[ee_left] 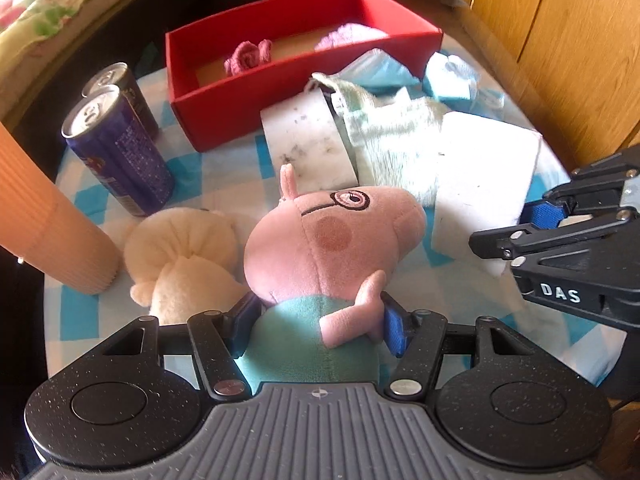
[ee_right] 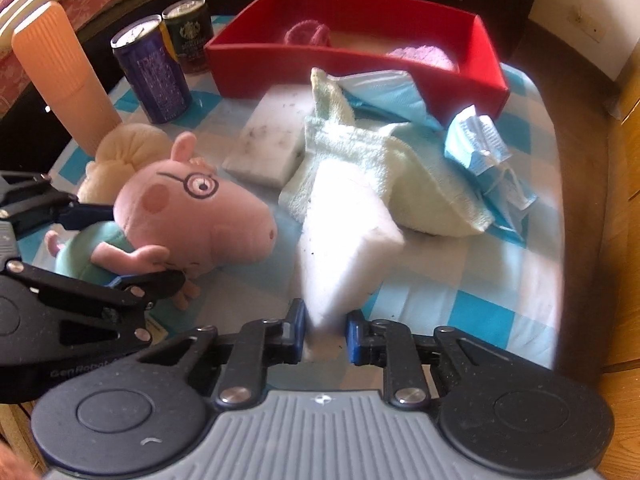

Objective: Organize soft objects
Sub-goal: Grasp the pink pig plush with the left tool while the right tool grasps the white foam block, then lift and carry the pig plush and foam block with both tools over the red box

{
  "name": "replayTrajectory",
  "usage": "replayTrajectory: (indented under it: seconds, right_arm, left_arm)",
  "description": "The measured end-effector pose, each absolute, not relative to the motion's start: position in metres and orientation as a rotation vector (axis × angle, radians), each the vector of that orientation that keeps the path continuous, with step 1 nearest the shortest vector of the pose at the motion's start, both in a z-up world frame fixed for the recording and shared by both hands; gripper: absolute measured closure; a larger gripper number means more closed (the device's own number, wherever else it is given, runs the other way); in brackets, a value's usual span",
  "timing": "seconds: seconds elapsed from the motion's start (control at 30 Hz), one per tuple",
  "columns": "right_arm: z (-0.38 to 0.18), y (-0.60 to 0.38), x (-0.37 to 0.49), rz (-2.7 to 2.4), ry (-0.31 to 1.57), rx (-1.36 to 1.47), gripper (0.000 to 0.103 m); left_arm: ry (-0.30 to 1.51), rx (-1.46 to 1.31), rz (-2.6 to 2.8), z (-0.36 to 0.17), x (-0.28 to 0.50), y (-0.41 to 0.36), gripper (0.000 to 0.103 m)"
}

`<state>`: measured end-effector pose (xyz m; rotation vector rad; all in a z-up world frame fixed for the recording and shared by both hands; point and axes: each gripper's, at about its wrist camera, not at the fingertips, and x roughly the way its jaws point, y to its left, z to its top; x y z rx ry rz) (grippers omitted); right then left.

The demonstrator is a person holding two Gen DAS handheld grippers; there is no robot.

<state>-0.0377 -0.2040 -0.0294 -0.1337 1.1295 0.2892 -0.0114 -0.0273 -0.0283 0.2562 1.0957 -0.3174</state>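
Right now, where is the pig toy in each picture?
Left wrist view: the pig toy is at center bottom, its green body between the left tool's fingers, snout pointing right.
Right wrist view: the pig toy is at the left, held by the left tool coming in from the left edge.
Shared landmark: the red box sits behind it in both.

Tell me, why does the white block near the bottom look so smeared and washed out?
Right wrist view: the white sponge sits very close to the lens in bright sunlight, so it blurs and overexposes. Left wrist view: the same sponge looks sharper, though still glaring, while the fisheye bends the red box.
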Motion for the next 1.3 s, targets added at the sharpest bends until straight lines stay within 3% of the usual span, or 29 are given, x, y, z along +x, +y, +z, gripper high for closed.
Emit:
replayTrajectory:
  seconds: [0.83, 1.3]
  right_arm:
    - [0.032, -0.214, -0.007, 0.287, 1.002, -0.048, 0.103]
    - [0.060, -0.217, 0.053, 0.252, 0.930, -0.027, 0.103]
  left_arm:
    - [0.943, 0.194, -0.315, 0.043, 0.024, -0.039, 0.041]
    - [0.877, 0.199, -0.273, 0.070, 0.083, -0.051, 0.041]
